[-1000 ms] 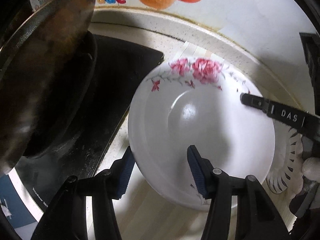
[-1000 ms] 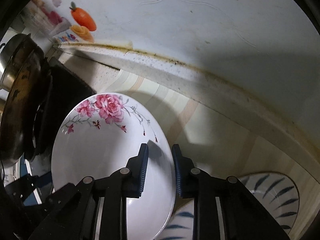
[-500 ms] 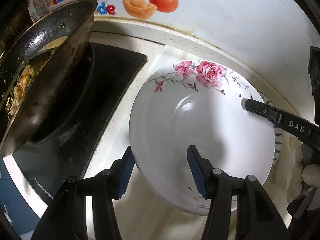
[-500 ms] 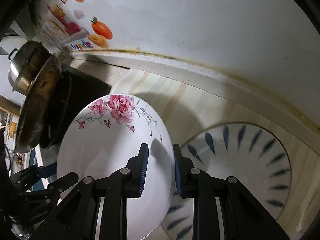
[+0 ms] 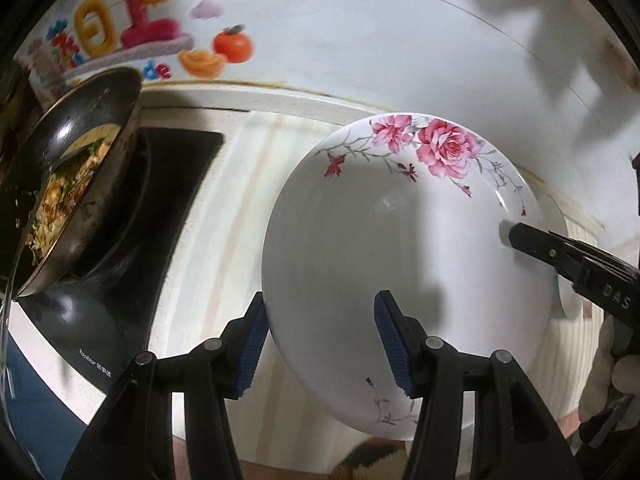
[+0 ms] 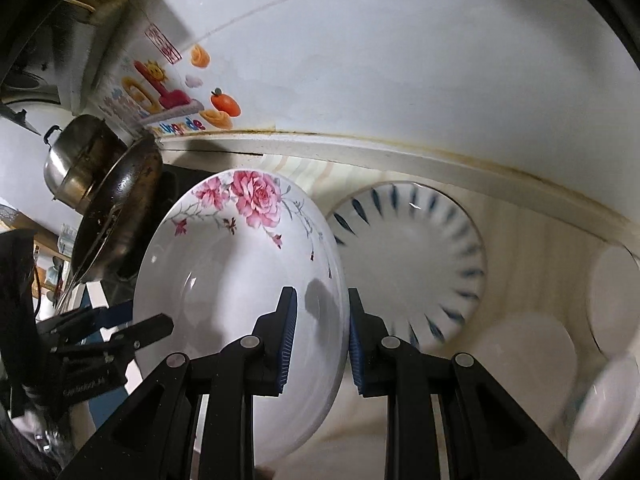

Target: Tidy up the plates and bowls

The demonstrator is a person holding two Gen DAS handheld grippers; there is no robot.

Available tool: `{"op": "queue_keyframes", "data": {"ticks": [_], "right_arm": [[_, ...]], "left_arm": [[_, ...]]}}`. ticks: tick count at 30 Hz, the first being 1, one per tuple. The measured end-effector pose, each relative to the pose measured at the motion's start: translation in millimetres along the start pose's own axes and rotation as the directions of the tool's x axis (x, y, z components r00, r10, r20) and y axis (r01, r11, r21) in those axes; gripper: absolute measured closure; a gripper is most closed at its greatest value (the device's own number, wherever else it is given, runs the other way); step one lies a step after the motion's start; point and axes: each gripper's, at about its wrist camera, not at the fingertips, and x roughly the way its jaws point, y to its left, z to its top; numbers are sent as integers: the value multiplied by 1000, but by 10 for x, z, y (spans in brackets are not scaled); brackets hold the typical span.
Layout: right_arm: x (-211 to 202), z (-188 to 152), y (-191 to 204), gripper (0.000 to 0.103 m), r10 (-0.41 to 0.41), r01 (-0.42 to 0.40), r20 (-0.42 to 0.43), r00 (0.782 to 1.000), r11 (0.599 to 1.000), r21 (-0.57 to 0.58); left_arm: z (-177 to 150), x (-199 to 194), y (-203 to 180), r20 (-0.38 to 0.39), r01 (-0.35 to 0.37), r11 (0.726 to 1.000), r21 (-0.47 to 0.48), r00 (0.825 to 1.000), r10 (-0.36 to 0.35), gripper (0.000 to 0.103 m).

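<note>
A white deep plate with pink roses point(image 6: 224, 280) is held tilted in the air above the counter. My right gripper point(image 6: 320, 340) is shut on its right rim, one finger inside and one outside. In the left wrist view the same rose plate point(image 5: 408, 248) fills the middle, and my left gripper point(image 5: 320, 348) is open with the plate's left rim between its jaws, not clamped. The right gripper's finger point(image 5: 560, 252) shows at the plate's far rim there. A white plate with blue leaf marks point(image 6: 416, 264) lies on the counter to the right.
A pan with food point(image 5: 76, 184) sits on the black stove point(image 5: 168, 184) at the left, with a steel pot point(image 6: 76, 160) behind it. Three plain white dishes point(image 6: 532, 356) lie at the right. The white wall with a sticker point(image 5: 160, 40) runs behind the striped counter point(image 5: 240, 184).
The rose plate has been lifted higher and tilted, held by my right gripper. Both views have risen, showing more wall and the blue-marked plate on the counter.
</note>
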Motion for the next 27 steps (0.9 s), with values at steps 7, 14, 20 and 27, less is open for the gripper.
{"op": "queue_keyframes", "data": {"ticks": [7, 14, 20, 27], "right_arm": [[-579, -635, -218, 77, -47, 45, 30, 998, 996, 71], [-955, -1388, -572, 77, -81, 75, 27, 996, 979, 189], [-890, -1931, -861, 77, -91, 96, -31, 995, 958, 269], [-577, -2251, -1090, 77, -70, 100, -101, 992, 939, 329]], "left_arm": [[-319, -132, -437, -25, 55, 993, 107, 998, -52, 52], [-660, 46, -859, -113, 89, 968, 233, 992, -64, 52], [-906, 394, -1088, -216, 93, 949, 301, 976, -27, 52], [-1017, 749, -1254, -268, 43, 925, 378, 961, 65, 52]]}}
